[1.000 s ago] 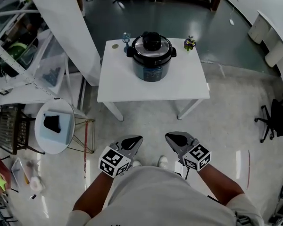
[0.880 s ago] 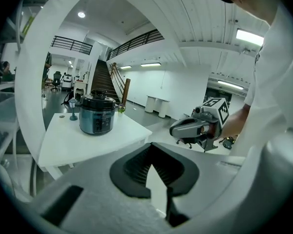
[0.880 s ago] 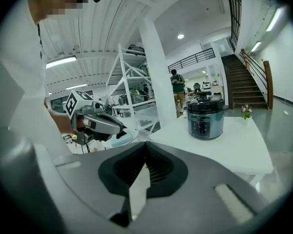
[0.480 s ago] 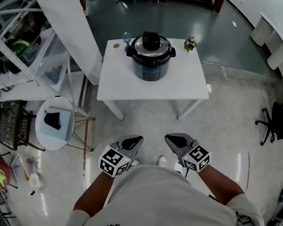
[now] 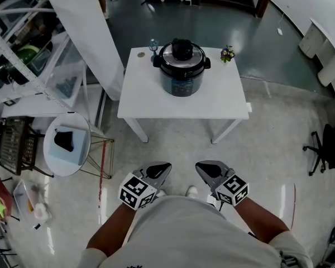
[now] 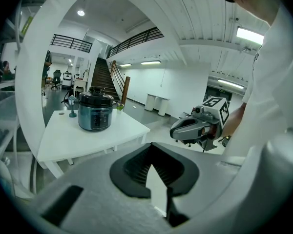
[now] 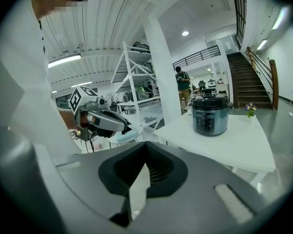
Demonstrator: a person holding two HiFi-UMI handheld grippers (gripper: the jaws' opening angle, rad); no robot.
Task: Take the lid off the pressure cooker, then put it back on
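Pale glossy floor surrounds a white square table. The pressure cooker stands on it, centred near the far edge. It has a dark blue-grey drum, a control panel on the front and black side handles. Its lid, silver-rimmed with a black knob block on top, sits on the pot.

Compared with a second ago, the cooker and table lie slightly further right in the head view. The lid is unchanged and both grippers are where they were.

Just left of the cooker are a small blue goblet and a round brown disc. To its right is a small flower pot. Further left stand a white column and a round side table.

Well on the near side of the cooker, with bare floor between, are the left gripper and the right gripper. Each has its jaws together on nothing.
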